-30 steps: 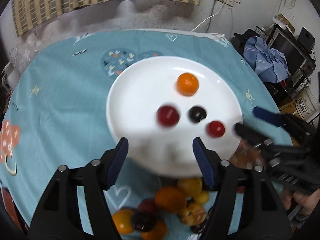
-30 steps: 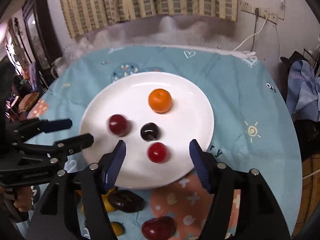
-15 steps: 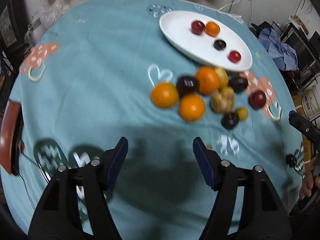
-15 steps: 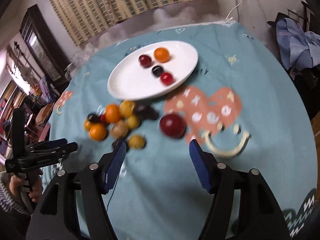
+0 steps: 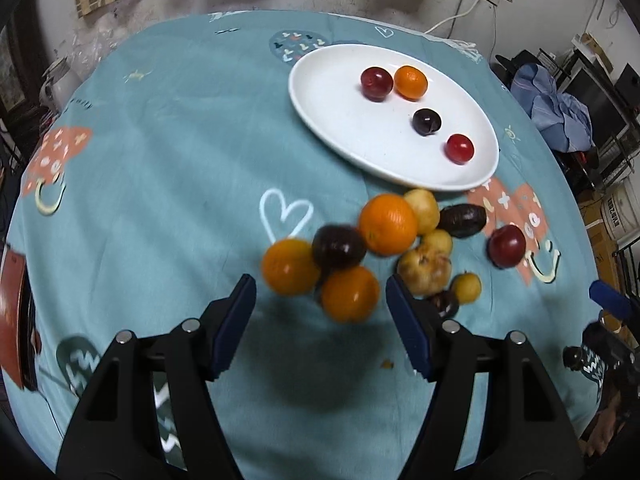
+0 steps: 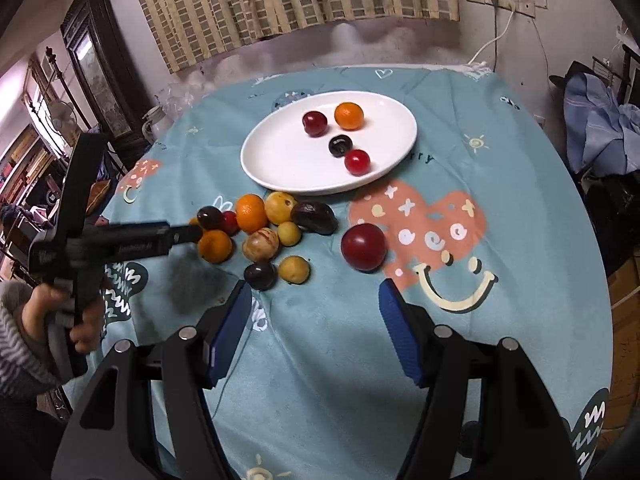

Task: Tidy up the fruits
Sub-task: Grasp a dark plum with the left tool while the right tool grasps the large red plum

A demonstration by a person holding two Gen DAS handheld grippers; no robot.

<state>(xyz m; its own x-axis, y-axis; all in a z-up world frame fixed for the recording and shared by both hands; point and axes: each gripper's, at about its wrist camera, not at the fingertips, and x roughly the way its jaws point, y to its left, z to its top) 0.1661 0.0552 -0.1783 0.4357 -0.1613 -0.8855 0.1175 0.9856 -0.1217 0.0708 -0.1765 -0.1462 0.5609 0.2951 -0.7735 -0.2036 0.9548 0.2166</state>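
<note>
Through the left wrist camera first: my left gripper (image 5: 320,300) hangs over the teal cloth (image 5: 160,160) with its jaws about half apart and nothing between the pads, pointing at the near edge of the fruit pile. Closest to me is an orange (image 5: 350,294), just beyond the fingertips and a little blurred; a second orange (image 5: 289,266) touches it on the left, and a dark plum (image 5: 338,247) sits behind the pair. Further off, the plate (image 5: 332,108) carries four fruits and has bare room on its left half. Over to the right wrist camera: my right gripper (image 6: 314,300) also stands half open and empty, above bare cloth. A red plum (image 6: 363,247) lies apart from the heap, ahead and slightly right of centre, while a small dark plum (image 6: 260,275) and a yellow fruit (image 6: 294,269) sit just past my left finger. From here the left tool reaches in at picture-left, its tip near the pile. I'd call this the reach for the next fruit, with most of the pile waiting. For the next move I'd drop the left jaws around that near orange without nudging its neighbours, which look ready to roll, or send the right one forward for the lone red plum, which looks the cleaner grab.
</note>
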